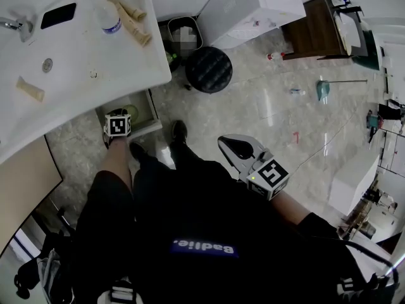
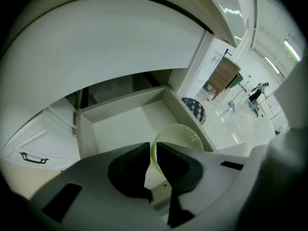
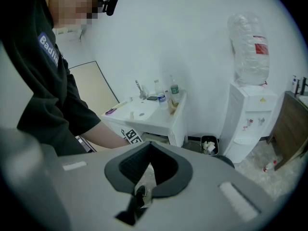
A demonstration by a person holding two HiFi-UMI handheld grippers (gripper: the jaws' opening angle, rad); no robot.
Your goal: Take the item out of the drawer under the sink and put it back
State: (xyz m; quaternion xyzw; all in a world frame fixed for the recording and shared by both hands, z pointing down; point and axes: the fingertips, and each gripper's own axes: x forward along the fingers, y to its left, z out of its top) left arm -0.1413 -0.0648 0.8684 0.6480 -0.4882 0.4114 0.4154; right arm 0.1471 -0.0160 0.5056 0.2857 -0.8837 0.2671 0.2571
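Observation:
The white drawer [image 2: 120, 105] under the sink stands pulled out. A pale green perforated colander [image 2: 180, 134] sits at the drawer's right side, and my left gripper [image 2: 153, 146] is shut on its near rim. In the head view the left gripper [image 1: 121, 114] hangs over the open drawer [image 1: 152, 109], where a bit of the green colander [image 1: 131, 111] shows just past the marker cube. My right gripper [image 1: 225, 144] is held out over the floor to the right, well away from the drawer. Its jaws [image 3: 150, 147] are shut with nothing between them.
The white sink counter [image 1: 76, 62] overhangs the drawer and carries bottles, a phone and wooden items. A dark round stool [image 1: 208, 69] and a waste bin [image 1: 183, 33] stand just beyond the drawer. A water dispenser [image 3: 248, 119] and a wooden cabinet [image 1: 319, 27] lie further right.

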